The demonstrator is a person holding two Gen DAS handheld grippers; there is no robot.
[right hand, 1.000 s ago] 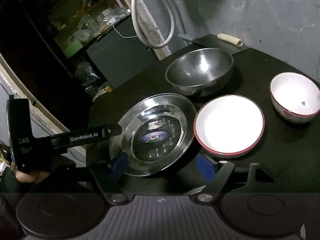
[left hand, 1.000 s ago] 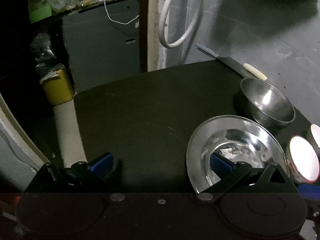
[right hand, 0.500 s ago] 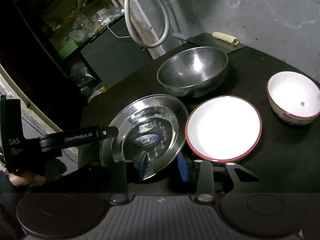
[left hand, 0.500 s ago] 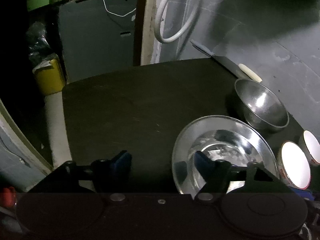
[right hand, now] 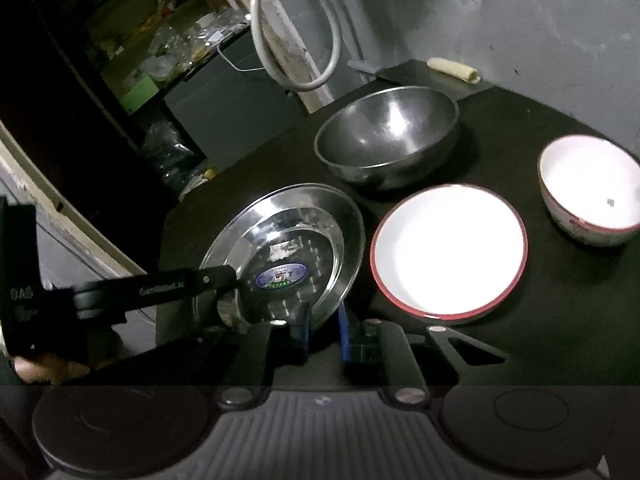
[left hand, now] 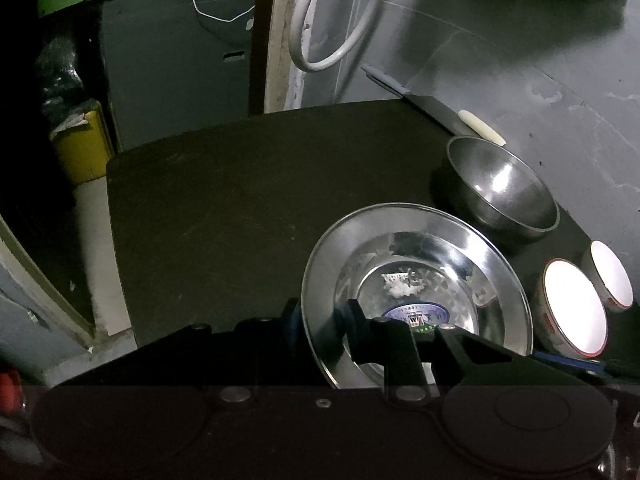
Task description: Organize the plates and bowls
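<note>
dark table [left hand: 240,208] against a grey wall [left hand: 520,60], white hose [left hand: 320,40] hanging; left gripper [left hand: 320,320] and right gripper [right hand: 322,328] both pinching the steel plate [right hand: 296,240] rim, near the table's left edge

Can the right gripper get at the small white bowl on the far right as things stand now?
Probably not at once: the right gripper is closed on the rim of the steel plate. Otherwise the small white bowl stands alone on the table, nothing in between.

White hose [left hand: 320,36] loops above yellow bin [left hand: 82,152].
</note>
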